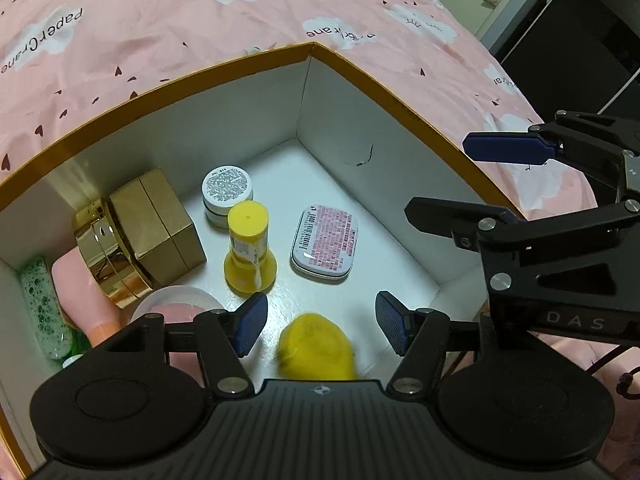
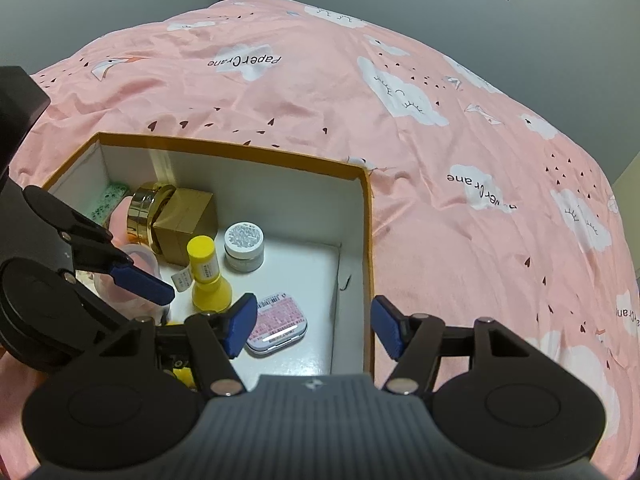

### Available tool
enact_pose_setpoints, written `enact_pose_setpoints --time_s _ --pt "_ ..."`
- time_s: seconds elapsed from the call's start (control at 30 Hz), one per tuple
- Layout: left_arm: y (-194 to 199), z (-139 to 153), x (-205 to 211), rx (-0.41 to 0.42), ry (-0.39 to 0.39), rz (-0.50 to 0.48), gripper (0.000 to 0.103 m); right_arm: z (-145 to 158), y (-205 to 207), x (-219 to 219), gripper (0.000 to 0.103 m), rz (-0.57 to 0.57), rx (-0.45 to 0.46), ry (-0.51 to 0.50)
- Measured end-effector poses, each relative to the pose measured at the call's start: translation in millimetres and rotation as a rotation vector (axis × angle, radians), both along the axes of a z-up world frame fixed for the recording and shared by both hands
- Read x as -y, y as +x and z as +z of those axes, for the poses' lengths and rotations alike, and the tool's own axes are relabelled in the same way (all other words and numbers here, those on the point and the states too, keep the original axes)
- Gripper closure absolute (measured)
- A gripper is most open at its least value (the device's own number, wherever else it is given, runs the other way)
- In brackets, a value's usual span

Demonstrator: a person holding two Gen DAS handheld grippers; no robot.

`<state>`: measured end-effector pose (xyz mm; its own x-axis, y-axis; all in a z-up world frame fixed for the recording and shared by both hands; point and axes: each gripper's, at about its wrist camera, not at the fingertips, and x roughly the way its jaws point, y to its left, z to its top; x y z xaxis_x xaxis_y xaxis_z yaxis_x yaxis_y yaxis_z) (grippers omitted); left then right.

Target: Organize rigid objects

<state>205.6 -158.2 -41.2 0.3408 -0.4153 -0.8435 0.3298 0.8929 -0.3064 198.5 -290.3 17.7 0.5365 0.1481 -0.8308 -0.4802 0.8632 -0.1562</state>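
An orange-rimmed white box [image 1: 400, 96] sits on a pink bedspread; it also shows in the right wrist view [image 2: 368, 240]. Inside lie a pink-labelled tin [image 1: 325, 243], a yellow bottle [image 1: 249, 248], a white jar [image 1: 227, 190], a gold box [image 1: 158, 226], a gold jar [image 1: 102, 252] and a blurred yellow object [image 1: 316, 346]. My left gripper [image 1: 320, 324] is open above the box, with the yellow object just below, between its fingers. My right gripper [image 2: 312, 326] is open and empty over the box's right wall; it also shows in the left wrist view [image 1: 452, 184].
A pink bottle [image 1: 82, 300], a green bubbly item [image 1: 40, 304] and a clear round lid [image 1: 176, 300] fill the box's left end. The pink bedspread [image 2: 460, 200] surrounds the box. A dark cabinet [image 1: 580, 32] stands beyond the bed.
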Motion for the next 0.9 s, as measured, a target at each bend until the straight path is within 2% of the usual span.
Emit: enact_pose_setpoints --time_s 0.2,0.4,0.5,0.6,0.7,0.8,0.9 --pt "-6.3 6.7 -1.8 0.021 0.001 0.007 0.029 2.6 -0.9 1.2 0.040 0.000 0.000 0.004" --pt "-24.1 25.8 -14.1 0.097 0.000 0.045 0.029 13.7 -6.7 0.9 0.030 -0.003 0.032 0.016" --pt "-39.8 36.8 -24.6 0.172 -0.005 0.111 0.028 23.2 -12.7 -1.2 0.027 -0.012 0.055 0.039" --pt "-55.1 45.1 -39.7 0.238 -0.046 0.177 0.028 34.5 -18.8 -3.4 0.019 -0.030 0.081 0.068" --pt "-69.7 56.9 -56.7 0.314 -0.051 0.267 0.028 47.2 -27.4 -5.7 0.016 -0.049 0.124 0.095" --pt "-87.8 72.1 -66.6 0.429 -0.011 0.326 0.027 59.4 -40.6 -8.1 0.011 -0.059 0.158 0.140" --pt "-106.6 88.9 -69.0 0.526 0.024 0.338 0.025 66.7 -56.9 -14.6 0.009 -0.042 0.180 0.182"
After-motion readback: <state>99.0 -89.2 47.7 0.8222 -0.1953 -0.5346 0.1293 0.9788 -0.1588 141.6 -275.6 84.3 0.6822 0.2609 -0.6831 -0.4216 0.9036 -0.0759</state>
